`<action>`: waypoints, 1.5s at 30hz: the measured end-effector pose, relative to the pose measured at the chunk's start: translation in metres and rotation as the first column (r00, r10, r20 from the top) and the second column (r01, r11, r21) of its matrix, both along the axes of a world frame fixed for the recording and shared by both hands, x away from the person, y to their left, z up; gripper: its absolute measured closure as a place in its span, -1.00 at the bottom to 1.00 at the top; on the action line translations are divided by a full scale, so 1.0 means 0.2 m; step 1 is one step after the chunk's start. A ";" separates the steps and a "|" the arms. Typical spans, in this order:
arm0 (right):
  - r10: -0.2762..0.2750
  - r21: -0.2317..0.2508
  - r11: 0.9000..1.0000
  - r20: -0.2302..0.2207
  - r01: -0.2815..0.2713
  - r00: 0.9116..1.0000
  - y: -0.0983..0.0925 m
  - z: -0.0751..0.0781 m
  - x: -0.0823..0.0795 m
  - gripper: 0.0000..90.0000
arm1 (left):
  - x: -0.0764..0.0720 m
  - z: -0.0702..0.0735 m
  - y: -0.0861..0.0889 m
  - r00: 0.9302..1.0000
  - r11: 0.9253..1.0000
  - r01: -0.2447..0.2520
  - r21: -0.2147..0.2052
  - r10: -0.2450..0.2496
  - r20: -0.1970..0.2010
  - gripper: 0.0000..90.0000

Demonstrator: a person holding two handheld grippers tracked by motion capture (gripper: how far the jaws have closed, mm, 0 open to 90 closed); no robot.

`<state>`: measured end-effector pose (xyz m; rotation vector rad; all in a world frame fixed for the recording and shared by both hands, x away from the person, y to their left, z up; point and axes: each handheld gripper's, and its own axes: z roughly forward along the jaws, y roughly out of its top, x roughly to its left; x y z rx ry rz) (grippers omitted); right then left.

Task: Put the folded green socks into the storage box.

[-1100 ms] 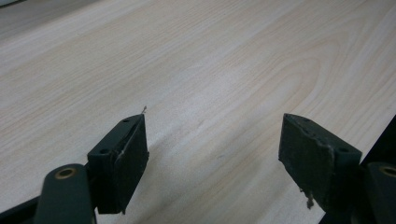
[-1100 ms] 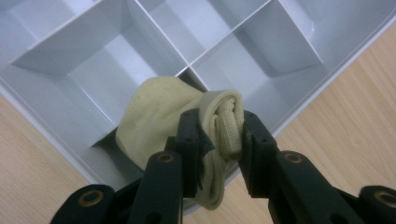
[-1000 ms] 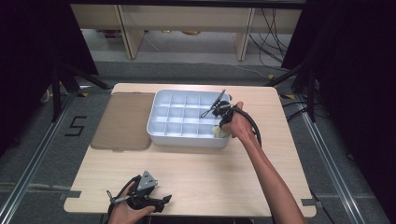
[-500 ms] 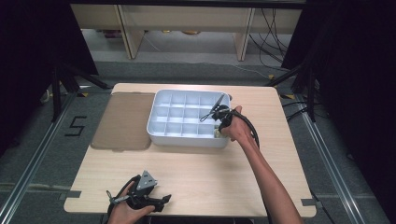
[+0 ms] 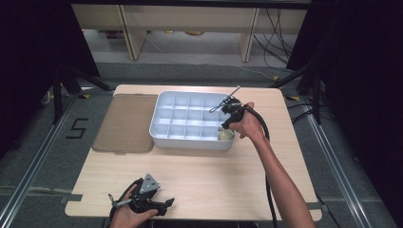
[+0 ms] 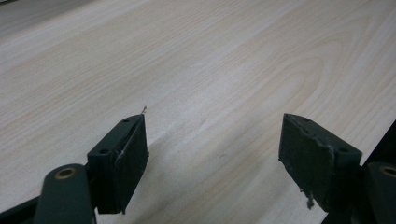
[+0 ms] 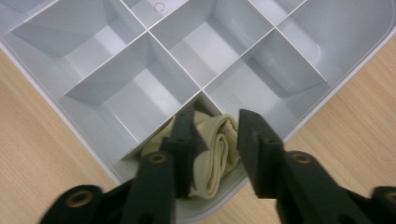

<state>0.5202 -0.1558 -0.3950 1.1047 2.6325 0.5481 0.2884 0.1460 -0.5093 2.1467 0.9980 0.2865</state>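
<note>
We had the right gripper (image 7: 212, 135) over the near right corner cell of the tray (image 5: 187, 140), where the pale cloth (image 7: 212, 156) lay bunched. Against the picture from a second before, our right hand had shifted a little toward the tray's near corner and tipped lower, so the gripper looked closer to that cell; the tray, the brown mat (image 5: 126, 123) and the left gripper (image 5: 157, 204) had not moved. We judged this to mean the cloth had reached its cell, and that the work was at or near letting go.

In the right gripper view, the jaws stood partly apart, one on each side of the cloth's upper fold. The left jaw lay against the fold or just over it; the right jaw stood just beside it with a sliver of the cell showing between. We could not tell for certain whether the pads were pinching the fabric or had already slackened, though the gap suggested a loose hold at most. The cloth itself sat inside the corner cell, crumpled against the cell's walls, with none of it over the rim that we could see.

Our left gripper rested low at the near edge of the table (image 6: 196, 65), well apart from the tray. Its jaws were spread wide with nothing between them but bare wood.
</note>
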 end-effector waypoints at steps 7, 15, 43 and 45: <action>0.002 -0.042 0.999 0.005 -0.002 1.000 0.00 -0.06 0.02 0.78 | 0.00 0.00 0.00 1.000 1.000 0.008 0.018 -0.008 0.006 -0.49; -0.008 -0.119 0.993 -0.037 0.004 0.999 0.07 -0.22 0.02 0.87 | 0.00 -0.01 -0.01 1.000 1.000 0.011 0.013 -0.011 0.002 -0.49; -0.034 0.083 0.996 0.040 0.031 0.999 -0.09 0.03 -0.08 0.57 | 0.00 0.00 0.00 1.000 1.000 -0.001 0.009 0.001 0.002 -0.49; -0.040 0.091 0.995 0.037 0.036 0.999 -0.11 0.03 -0.08 0.55 | 0.00 0.00 0.00 1.000 1.000 -0.003 0.011 0.003 0.002 -0.49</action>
